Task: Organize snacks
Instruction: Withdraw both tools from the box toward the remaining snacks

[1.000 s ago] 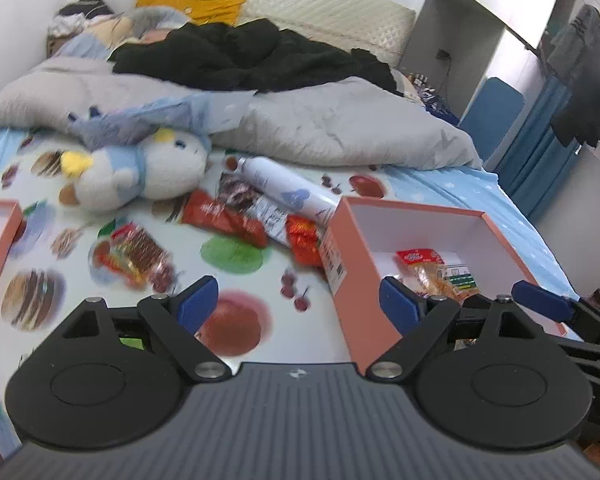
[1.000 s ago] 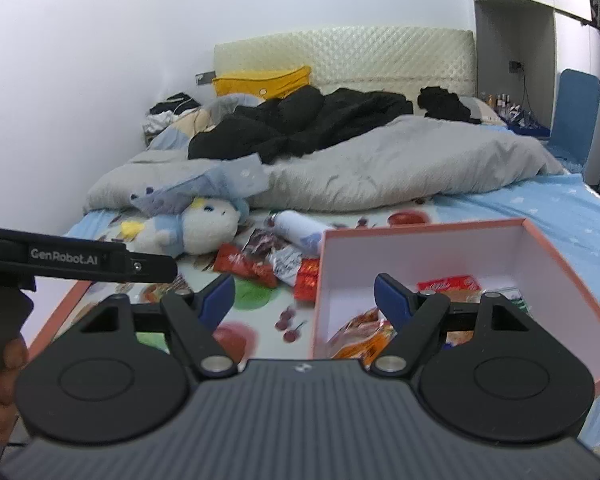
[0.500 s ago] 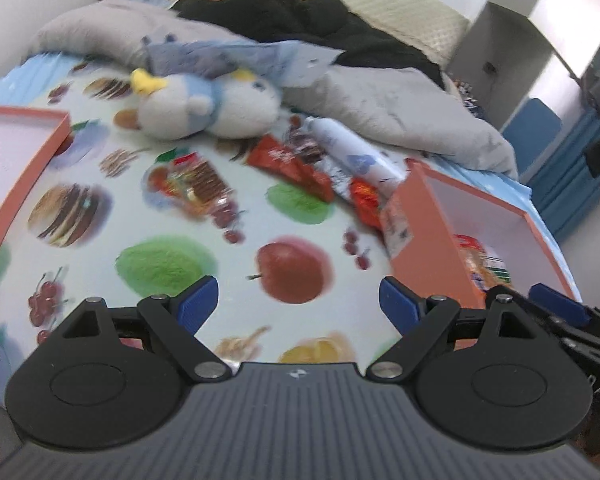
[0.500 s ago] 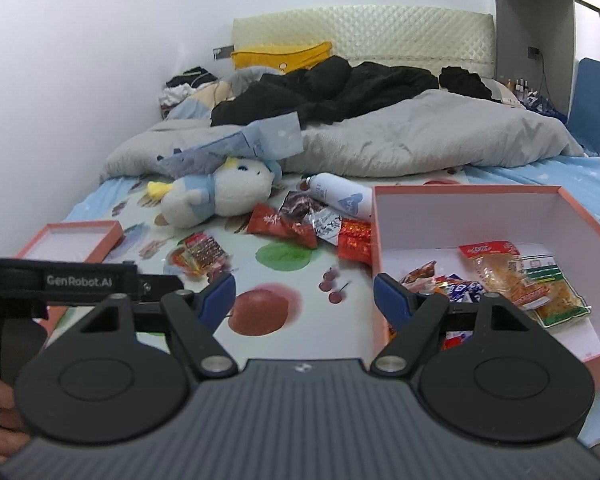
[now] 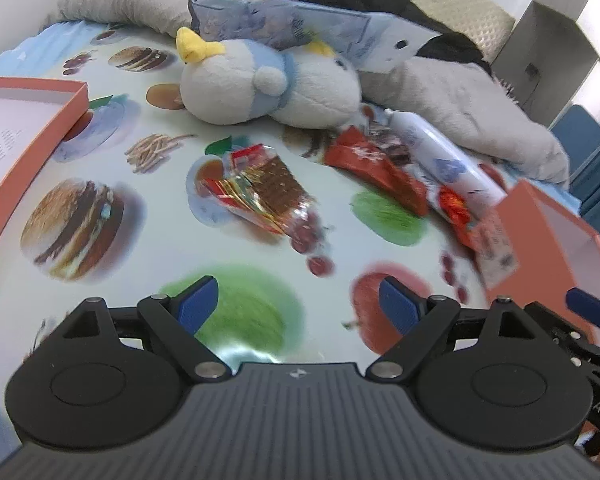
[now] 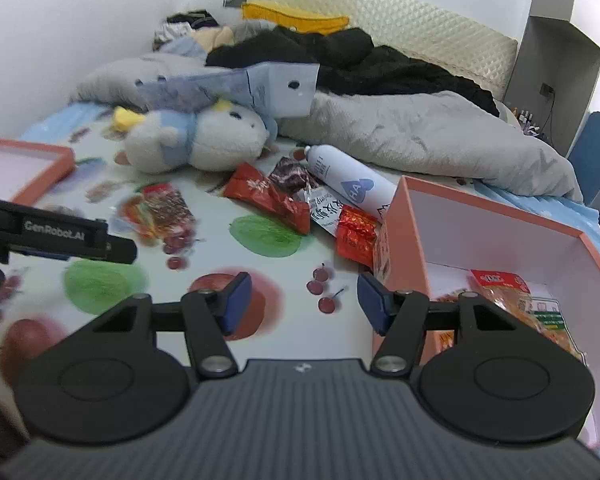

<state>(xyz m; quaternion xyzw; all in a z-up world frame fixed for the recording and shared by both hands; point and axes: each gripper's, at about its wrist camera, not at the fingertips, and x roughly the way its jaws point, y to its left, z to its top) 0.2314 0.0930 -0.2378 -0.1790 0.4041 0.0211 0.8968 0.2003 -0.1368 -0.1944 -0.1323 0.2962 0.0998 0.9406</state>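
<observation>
Loose snacks lie on the fruit-print sheet. A clear packet with red and brown contents (image 5: 260,188) is straight ahead of my left gripper (image 5: 298,304), which hangs open and empty above the sheet. To the right lie a red packet (image 6: 268,196), a dark packet (image 6: 294,174), a white wrapper (image 6: 328,210) and a small red packet (image 6: 356,234). My right gripper (image 6: 305,305) is closing on nothing, just left of the orange box (image 6: 412,240). That box holds several snack bags (image 6: 504,292).
A white bottle (image 6: 352,184) lies behind the snack pile. A plush toy (image 5: 268,88) rests further back, under a blue carton. An orange lid (image 5: 32,120) sits at the left. A grey duvet and dark clothes cover the far bed.
Both grippers have dropped and advanced toward the loose snacks, which now look larger. The right gripper's jaws have narrowed. The left jaws keep the same width.
</observation>
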